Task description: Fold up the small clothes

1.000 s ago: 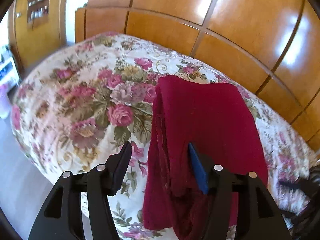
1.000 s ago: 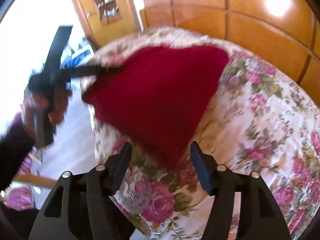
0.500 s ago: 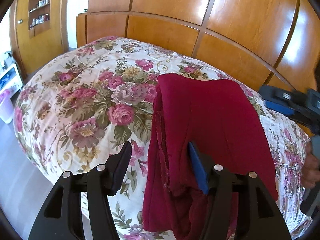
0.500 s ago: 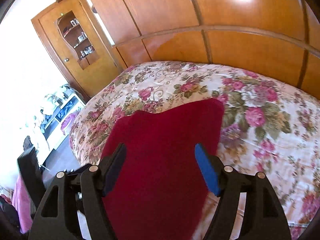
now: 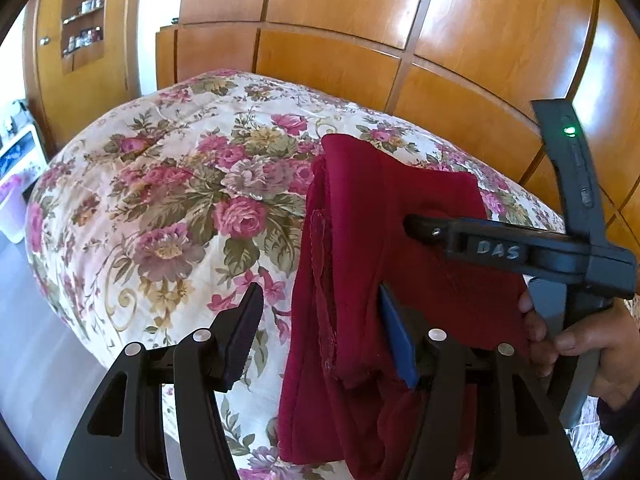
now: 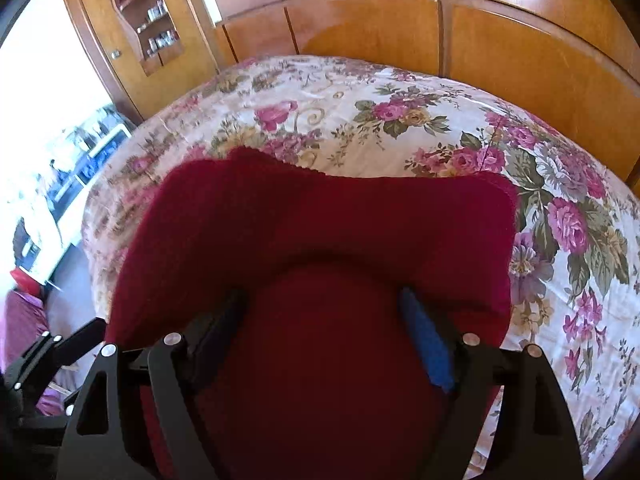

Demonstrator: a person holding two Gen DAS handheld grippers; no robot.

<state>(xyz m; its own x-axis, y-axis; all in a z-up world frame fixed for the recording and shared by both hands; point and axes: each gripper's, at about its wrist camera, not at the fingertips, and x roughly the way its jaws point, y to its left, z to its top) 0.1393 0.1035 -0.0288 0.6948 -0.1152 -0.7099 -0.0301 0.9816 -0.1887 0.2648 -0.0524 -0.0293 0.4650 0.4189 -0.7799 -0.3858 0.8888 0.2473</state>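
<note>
Right claw (image 6: 324, 332) now over the red garment (image 6: 320, 220) (jaws just opened wider, cloth between them)

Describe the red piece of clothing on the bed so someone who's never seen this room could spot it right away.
Find the bed with the floral bedspread in front of the glossy wooden wardrobe doors. Near its front edge lies the dark red garment, roughly folded, its lower end hanging over the side. It is the only plain, solid-coloured cloth on the pink rose print.

Glossy wood-panelled wall (image 5: 400, 40) behind bed with floral quilt (image 5: 180, 200). Wooden cabinet (image 6: 136, 32), shelves of small items, possibly bottles. Grey floor (image 5: 36, 360). Strong daylight at left.
</note>
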